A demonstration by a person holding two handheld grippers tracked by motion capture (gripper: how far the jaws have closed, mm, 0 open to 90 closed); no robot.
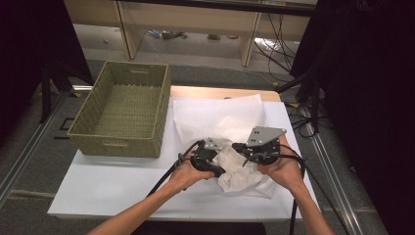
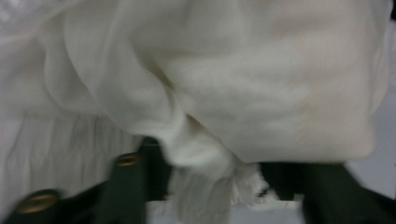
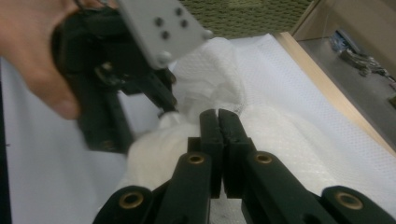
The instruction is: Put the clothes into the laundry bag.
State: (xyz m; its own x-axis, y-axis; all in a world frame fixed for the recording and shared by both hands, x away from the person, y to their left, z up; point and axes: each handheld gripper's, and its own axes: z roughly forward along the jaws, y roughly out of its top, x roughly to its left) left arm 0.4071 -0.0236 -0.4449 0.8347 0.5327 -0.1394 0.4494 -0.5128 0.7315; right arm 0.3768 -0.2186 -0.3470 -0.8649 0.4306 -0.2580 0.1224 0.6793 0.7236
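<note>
White cloth [image 1: 235, 171]: bunched heap on the surface [image 1: 112, 186], right of centre, between both tongs; no clear long axis, loose edge toward the person. Folding barely begun; basket [image 1: 125, 110] empty. Left tongs [image 1: 215, 156]: part-open around a fold, grip uncertain in blur. Right tongs [image 3: 218, 122]: closed, seemingly pinching cloth.

Right gripper [image 3: 218, 122]: jaws pressed together above the white cloth [image 3: 275, 140]
Left gripper [image 3: 161, 100]: hand-held, touching the cloth
Basket [image 3: 243, 14]: behind
</note>
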